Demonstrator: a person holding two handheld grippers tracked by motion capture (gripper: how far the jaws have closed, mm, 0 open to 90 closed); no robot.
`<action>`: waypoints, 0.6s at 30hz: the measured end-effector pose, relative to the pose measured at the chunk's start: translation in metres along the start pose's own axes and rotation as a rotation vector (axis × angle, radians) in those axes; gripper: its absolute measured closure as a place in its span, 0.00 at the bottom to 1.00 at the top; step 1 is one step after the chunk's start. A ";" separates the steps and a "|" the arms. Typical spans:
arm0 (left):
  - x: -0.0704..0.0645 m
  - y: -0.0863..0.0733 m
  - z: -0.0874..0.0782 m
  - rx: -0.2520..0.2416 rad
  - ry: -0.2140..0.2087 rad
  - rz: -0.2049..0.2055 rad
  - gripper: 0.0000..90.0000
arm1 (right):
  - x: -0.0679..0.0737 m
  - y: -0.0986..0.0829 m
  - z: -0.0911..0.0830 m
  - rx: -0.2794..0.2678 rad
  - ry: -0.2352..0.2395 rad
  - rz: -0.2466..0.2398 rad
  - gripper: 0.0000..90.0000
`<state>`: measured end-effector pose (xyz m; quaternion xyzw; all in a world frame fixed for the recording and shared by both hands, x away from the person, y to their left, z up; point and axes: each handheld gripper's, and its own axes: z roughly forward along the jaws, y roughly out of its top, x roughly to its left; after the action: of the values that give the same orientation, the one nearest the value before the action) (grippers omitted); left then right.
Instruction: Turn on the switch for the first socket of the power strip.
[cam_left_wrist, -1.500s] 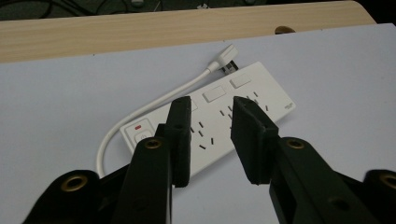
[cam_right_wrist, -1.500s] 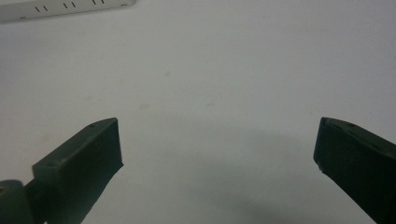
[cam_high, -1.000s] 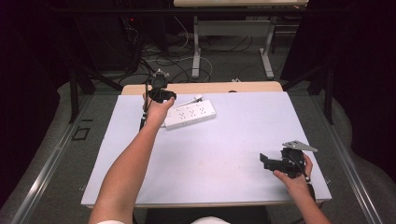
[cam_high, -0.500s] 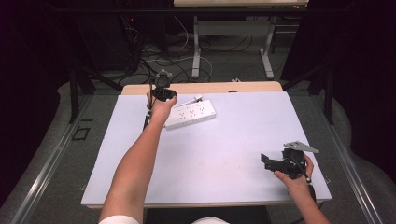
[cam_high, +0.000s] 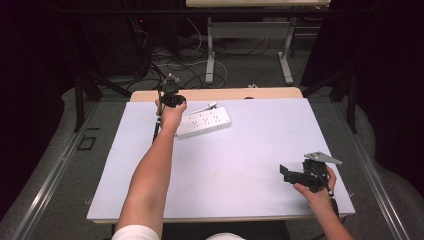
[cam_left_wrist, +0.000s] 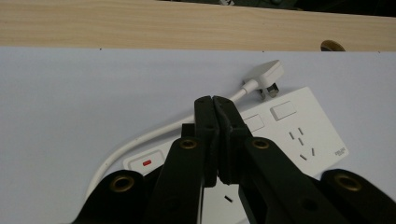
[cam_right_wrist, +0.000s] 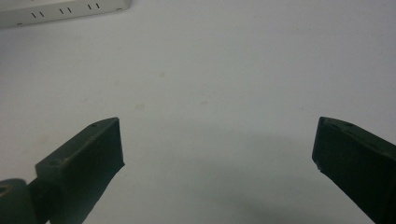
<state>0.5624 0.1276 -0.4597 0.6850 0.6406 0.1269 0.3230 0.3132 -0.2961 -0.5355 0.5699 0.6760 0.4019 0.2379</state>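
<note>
- Left gripper (cam_left_wrist: 212, 100): jaws pressed together with no gap between them and nothing caught between. In the left gripper view the closed tips sit over the top face of the power strip (cam_left_wrist: 289, 133), close to its row of switches; whether the tips touch the surface cannot be told.
- In the high view the left gripper (cam_high: 171, 97) is at the far left part of the table, at the left end of the power strip (cam_high: 204, 122), with the left forearm stretched across the mat toward it.
- Power strip: white, lying flat on the far left area of the mat (cam_high: 240, 150), near the wooden table edge (cam_high: 220, 93). Its long axis runs slightly slanted to that edge.
- Cord (cam_left_wrist: 154, 135): white, curving from the strip's left end round the far side to the plug (cam_left_wrist: 265, 74).
- Plug: lying loose on the mat, just beside the far edge of the strip, pins toward the strip, not inserted in a socket.
- Right gripper (cam_right_wrist: 217, 154): jaws spread wide apart, holding nothing, bare mat between them.
- In the high view the right gripper (cam_high: 292, 174) is at the near right corner of the mat, well apart from the power strip, held in the right hand (cam_high: 315, 192).
</note>
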 end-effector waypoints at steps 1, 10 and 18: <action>0.001 0.000 0.001 -0.001 0.002 -0.007 0.99 | 0.000 0.000 0.000 -0.001 0.000 -0.001 0.01; 0.007 -0.001 0.012 0.029 0.013 -0.027 0.99 | -0.001 -0.001 -0.001 -0.003 0.001 -0.001 0.01; 0.007 -0.002 0.024 0.061 0.011 -0.034 1.00 | -0.002 -0.001 -0.004 -0.003 -0.002 0.012 0.02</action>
<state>0.5754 0.1280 -0.4808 0.6831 0.6572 0.1053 0.3005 0.3098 -0.2989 -0.5346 0.5741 0.6716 0.4039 0.2370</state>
